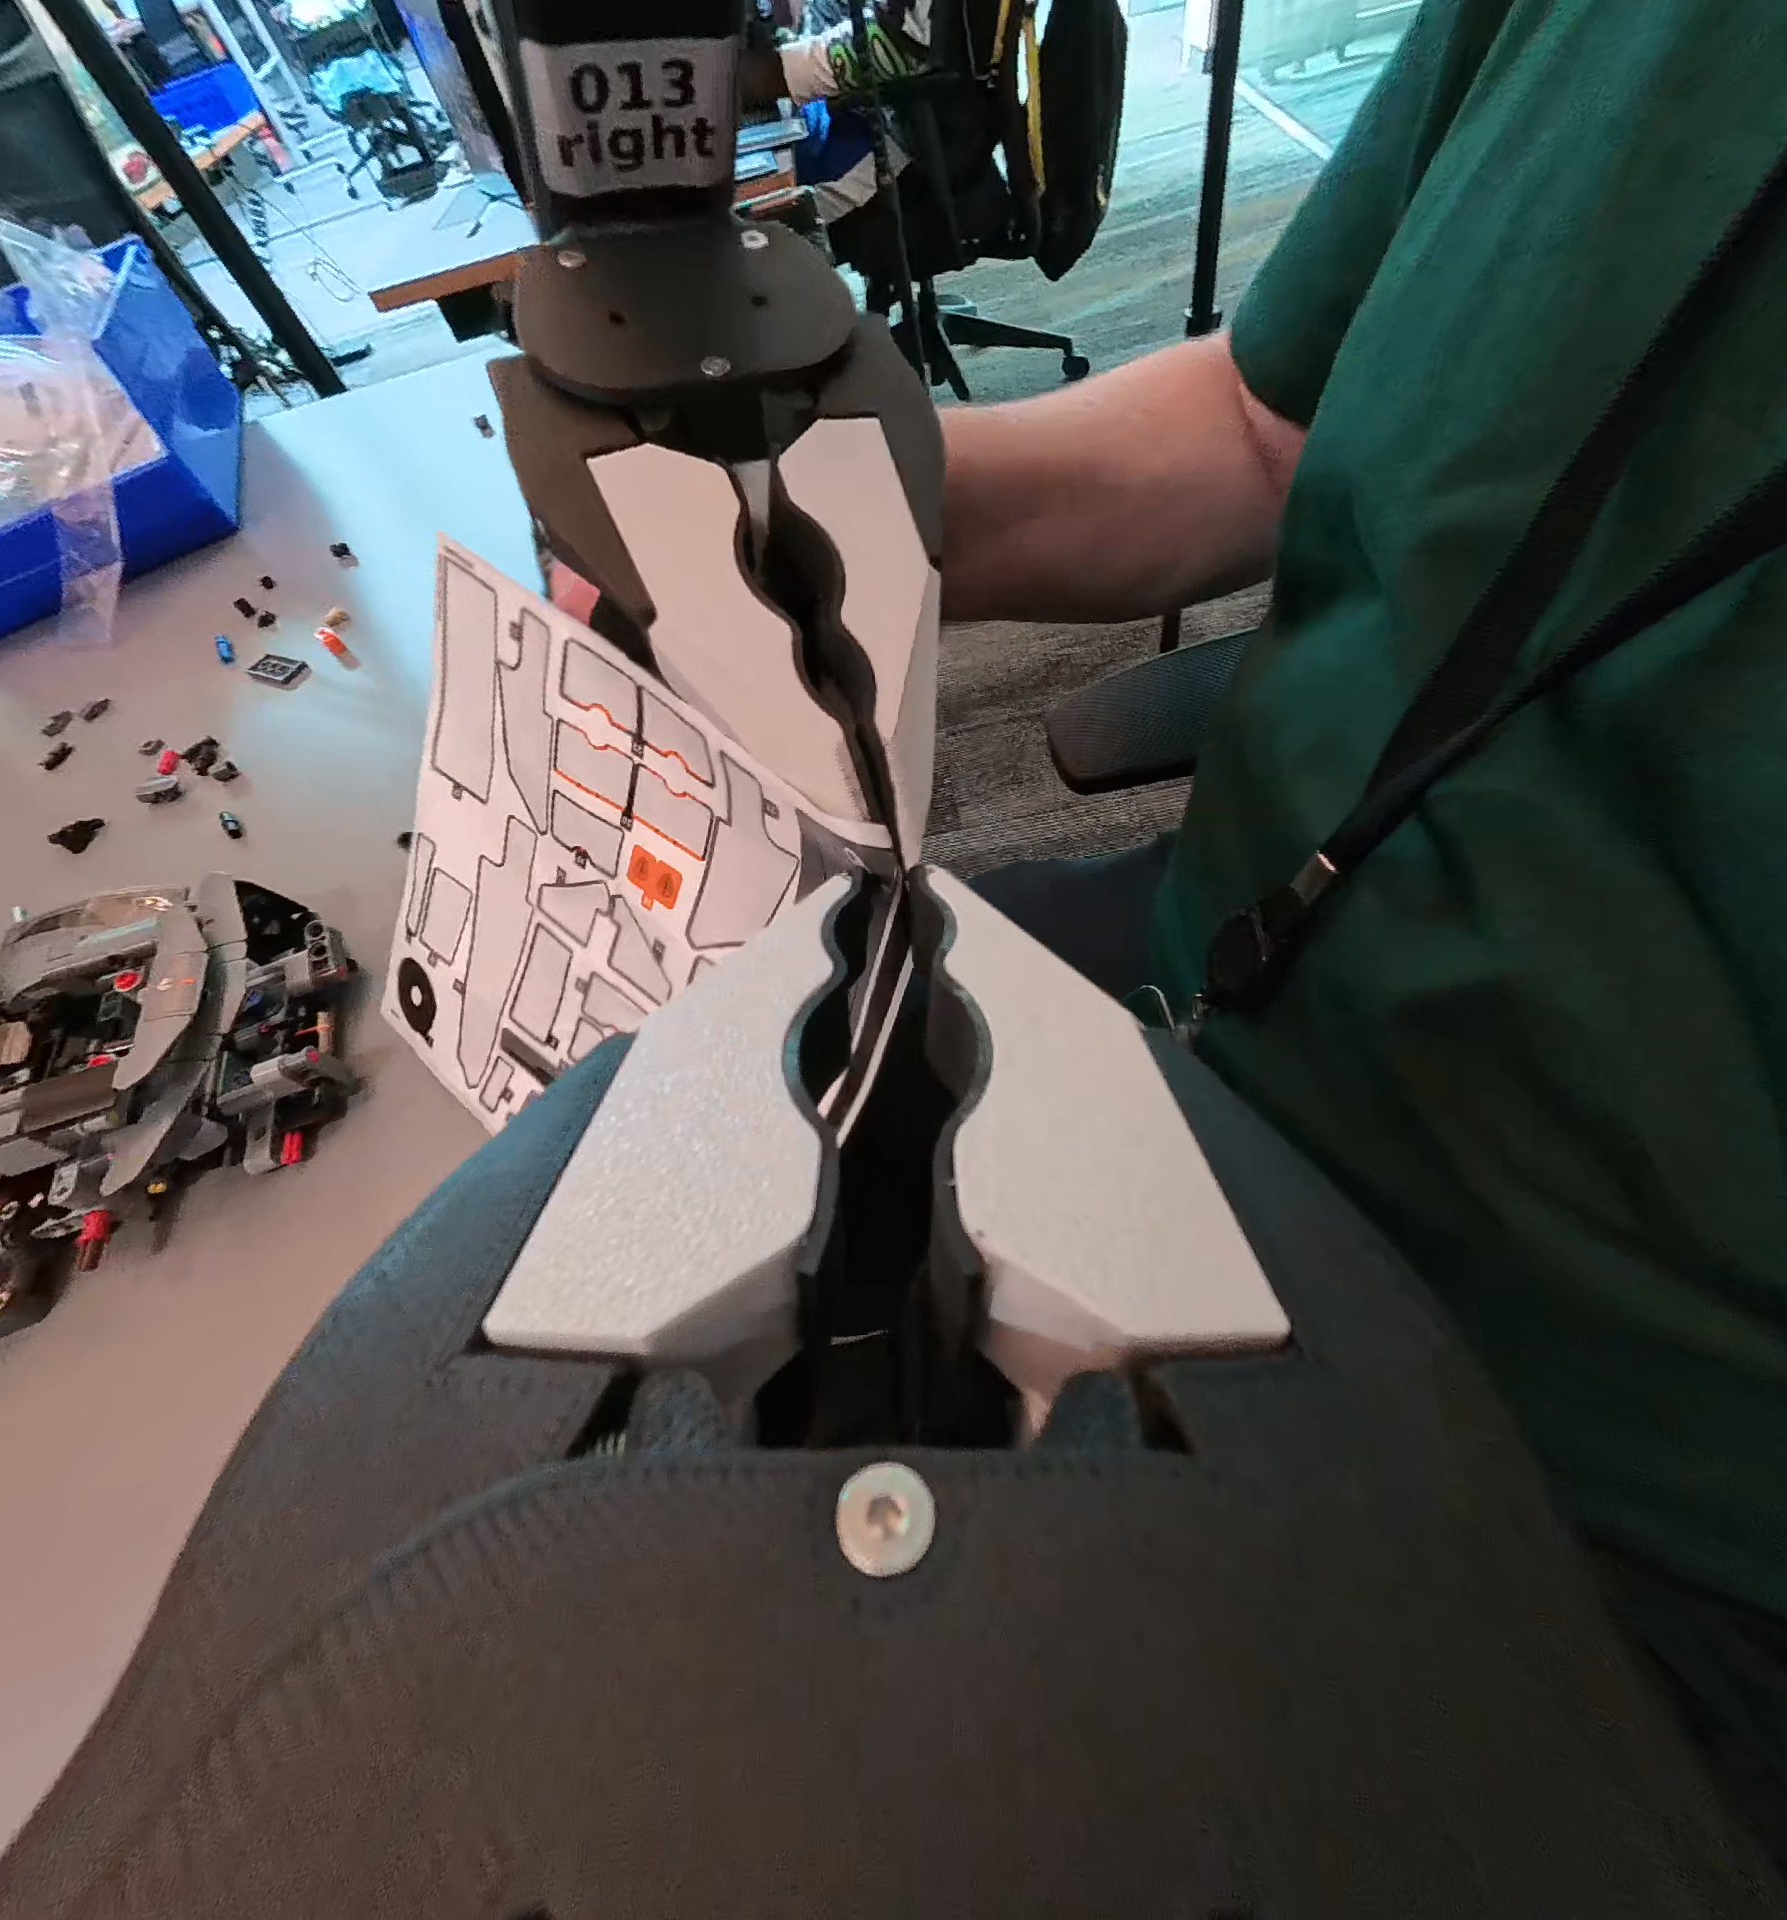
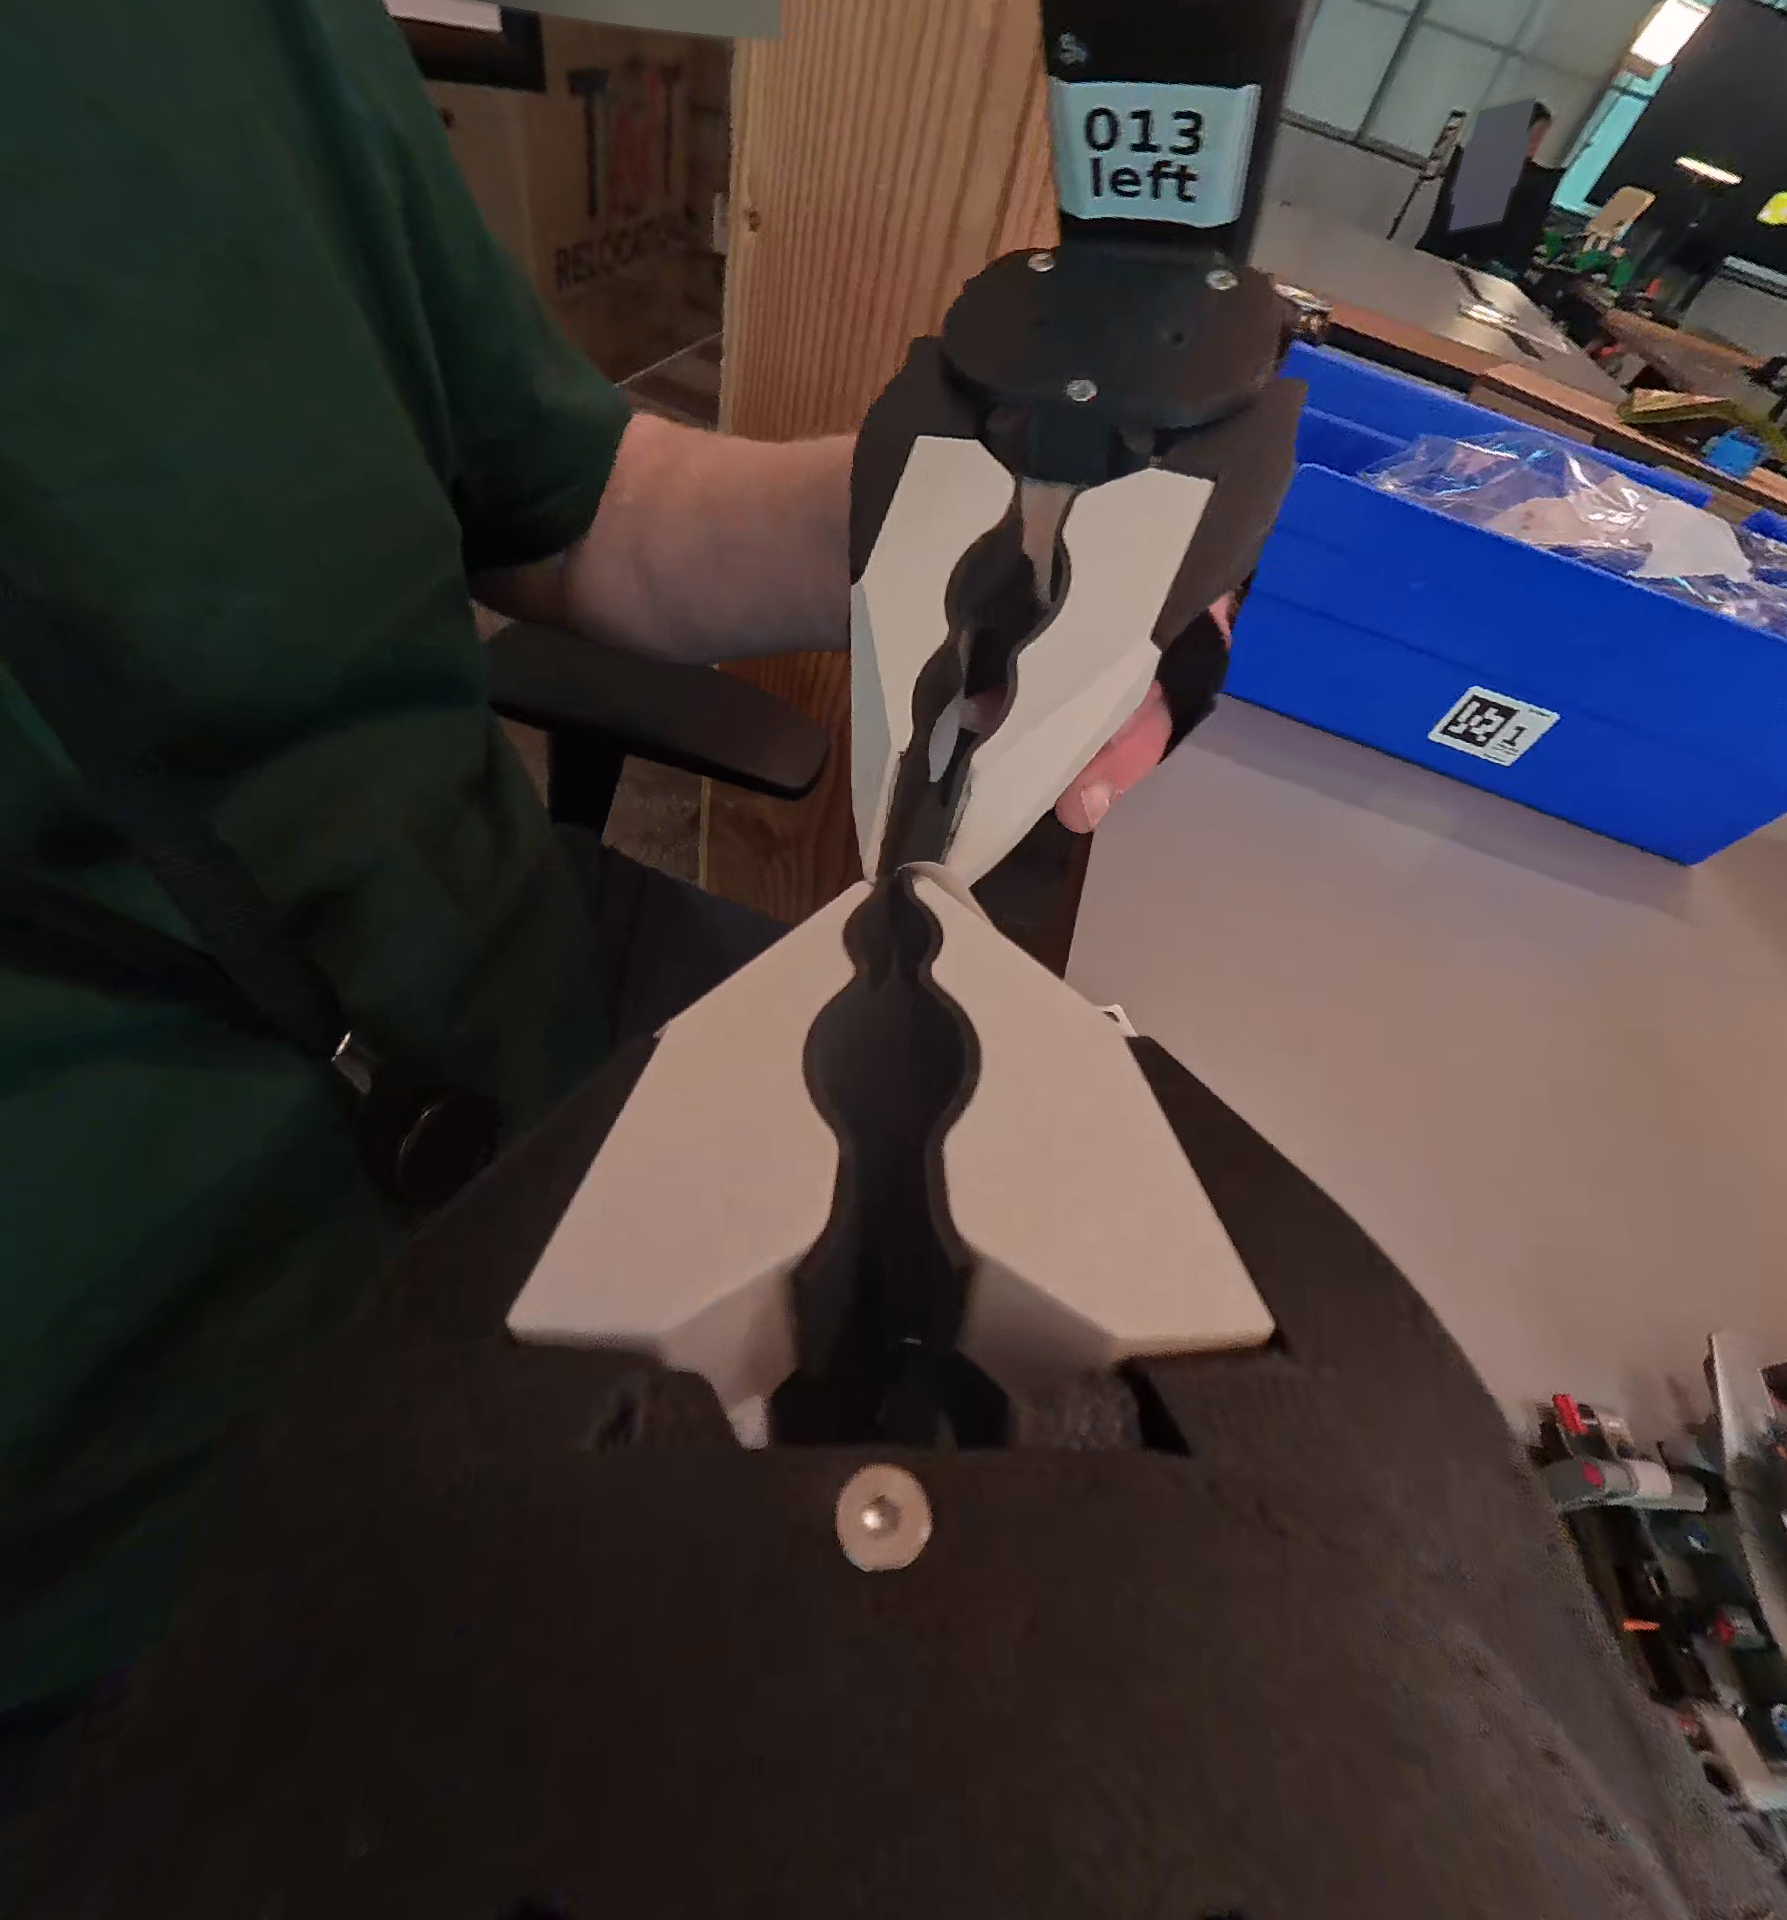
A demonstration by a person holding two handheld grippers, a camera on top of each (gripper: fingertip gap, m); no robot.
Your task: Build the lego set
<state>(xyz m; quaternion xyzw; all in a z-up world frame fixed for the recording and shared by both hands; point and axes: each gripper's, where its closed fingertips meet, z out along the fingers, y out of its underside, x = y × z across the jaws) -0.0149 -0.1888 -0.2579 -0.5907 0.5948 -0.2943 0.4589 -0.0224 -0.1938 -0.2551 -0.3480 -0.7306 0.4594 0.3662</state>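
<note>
Lego model (image 1: 130, 1070), a partly built grey and black vehicle with red pins, sits on the pale worktop (image 1: 141, 1455) well off to the left of the left claw (image 1: 894, 883) in the left wrist view. Loose small pieces (image 1: 193, 758) lie scattered on the worktop beyond the model, and a blue bin (image 1: 162, 436) with clear plastic bags stands farther back on that side. The left claw's two white fingers (image 1: 681, 1143) are closed down on the edge of a white sticker sheet (image 1: 577, 862) printed with grey outlines and an orange patch, which fans out to the left of the tips. The right claw (image 1: 894, 842) comes in from straight ahead, tip to tip with the left one, its fingers pinched on the same sheet. A person in a green shirt (image 1: 1543, 727) sits to the right. In the right wrist view, the right claw (image 2: 904, 883) is nearly closed, with a sliver of the sheet (image 2: 946, 878) showing at its tips. The left claw (image 2: 910, 857) faces it, clamped shut on that sheet, held by a hand (image 2: 1128, 758). The blue bin (image 2: 1491, 707) stands ahead to the right on the worktop (image 2: 1388, 1091), and part of the model (image 2: 1699, 1558) shows blurred at the lower right, close beside the claw body.
</note>
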